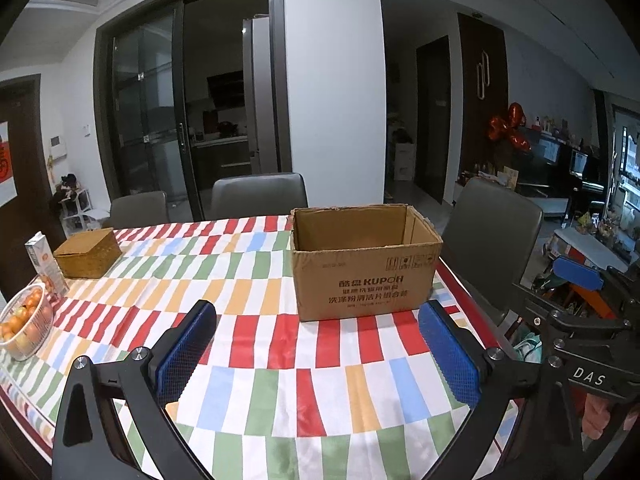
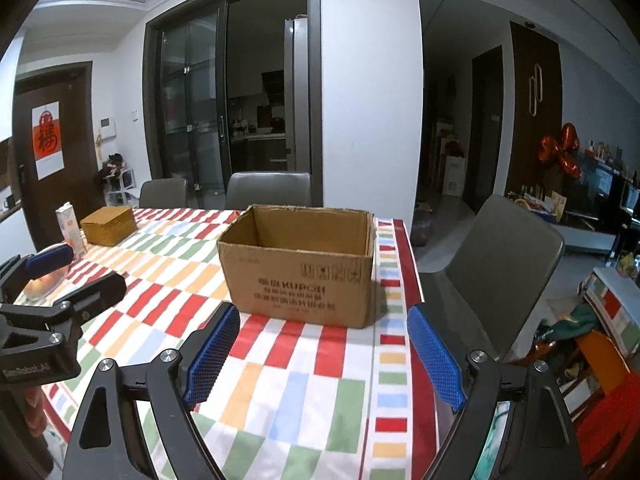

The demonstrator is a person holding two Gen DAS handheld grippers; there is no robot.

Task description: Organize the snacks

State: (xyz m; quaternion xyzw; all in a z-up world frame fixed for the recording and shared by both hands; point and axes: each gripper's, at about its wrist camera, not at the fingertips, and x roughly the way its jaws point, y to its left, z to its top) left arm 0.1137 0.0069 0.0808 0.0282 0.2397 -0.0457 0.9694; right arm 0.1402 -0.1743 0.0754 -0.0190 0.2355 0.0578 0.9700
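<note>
An open brown cardboard box (image 1: 362,268) stands upright on the table's right side, and what shows of its inside is bare; it also shows in the right wrist view (image 2: 300,268). My left gripper (image 1: 320,336) is open and empty, held above the cloth just in front of the box. My right gripper (image 2: 324,340) is open and empty, in front of the box near the table's right edge. The right gripper also shows at the right of the left wrist view (image 1: 580,280). The left gripper shows at the left of the right wrist view (image 2: 60,276). No snack packets are visible.
The table has a colourful checked cloth (image 1: 260,380). At far left stand a woven lidded basket (image 1: 88,252), a juice carton (image 1: 46,264) and a clear bowl of oranges (image 1: 24,320). Grey chairs (image 1: 258,194) line the far side and the right side (image 2: 500,264).
</note>
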